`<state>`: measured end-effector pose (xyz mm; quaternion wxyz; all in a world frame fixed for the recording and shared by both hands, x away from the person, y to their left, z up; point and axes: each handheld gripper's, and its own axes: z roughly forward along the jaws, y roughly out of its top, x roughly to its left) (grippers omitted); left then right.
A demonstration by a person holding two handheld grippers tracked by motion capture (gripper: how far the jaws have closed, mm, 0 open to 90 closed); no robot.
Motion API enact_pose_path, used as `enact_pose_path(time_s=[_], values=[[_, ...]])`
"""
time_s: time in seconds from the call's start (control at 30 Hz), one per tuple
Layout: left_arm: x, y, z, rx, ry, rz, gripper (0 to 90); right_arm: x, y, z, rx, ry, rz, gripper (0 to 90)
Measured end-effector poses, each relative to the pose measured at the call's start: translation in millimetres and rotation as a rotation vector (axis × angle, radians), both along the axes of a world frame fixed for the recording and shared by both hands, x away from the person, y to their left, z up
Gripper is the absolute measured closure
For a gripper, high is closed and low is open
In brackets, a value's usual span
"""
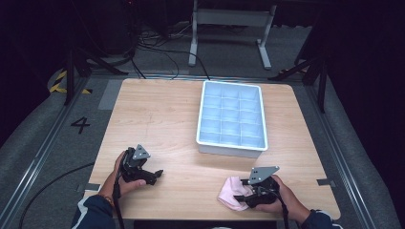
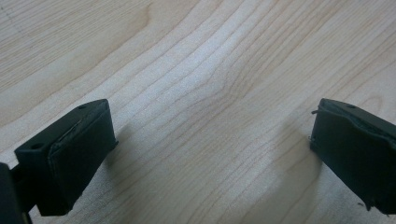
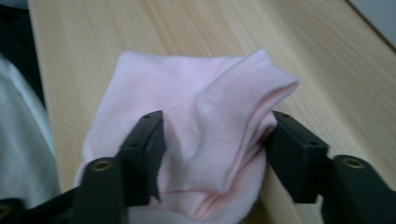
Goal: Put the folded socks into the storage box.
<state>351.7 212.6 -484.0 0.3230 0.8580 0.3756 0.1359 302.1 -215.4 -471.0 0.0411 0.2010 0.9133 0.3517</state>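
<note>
sock: pink sock [image 3: 201,140], bunched on the near right of the bench [image 1: 162,119]
handling: soft, light, likely to slump; best pinched across the thick fold
right hand-held gripper [image 3: 212,140]: jaws straddle the fold, pressing its sides
left hand-held gripper [image 2: 210,154]: wide apart, empty, near left

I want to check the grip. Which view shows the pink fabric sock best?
The right gripper view: the pink fabric sock is close, a raised fold between the right gripper jaws. The high view shows it small, partly behind that gripper. The left gripper view shows bare wooden table.
</note>
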Motion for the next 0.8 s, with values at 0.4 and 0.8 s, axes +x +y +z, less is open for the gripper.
enact_pose_path(time_s=[0.4,0.8], values=[[-0.2,-0.2,0.0,-0.001,-0.001,0.004,0.3,-3.0,-0.7,3.6,0.020,-0.007,0.083,77.9],[-0.3,-0.3,0.1,0.000,-0.002,0.006,0.3,2.6,-25.7,26.6,0.113,-0.118,0.016,78.9]])
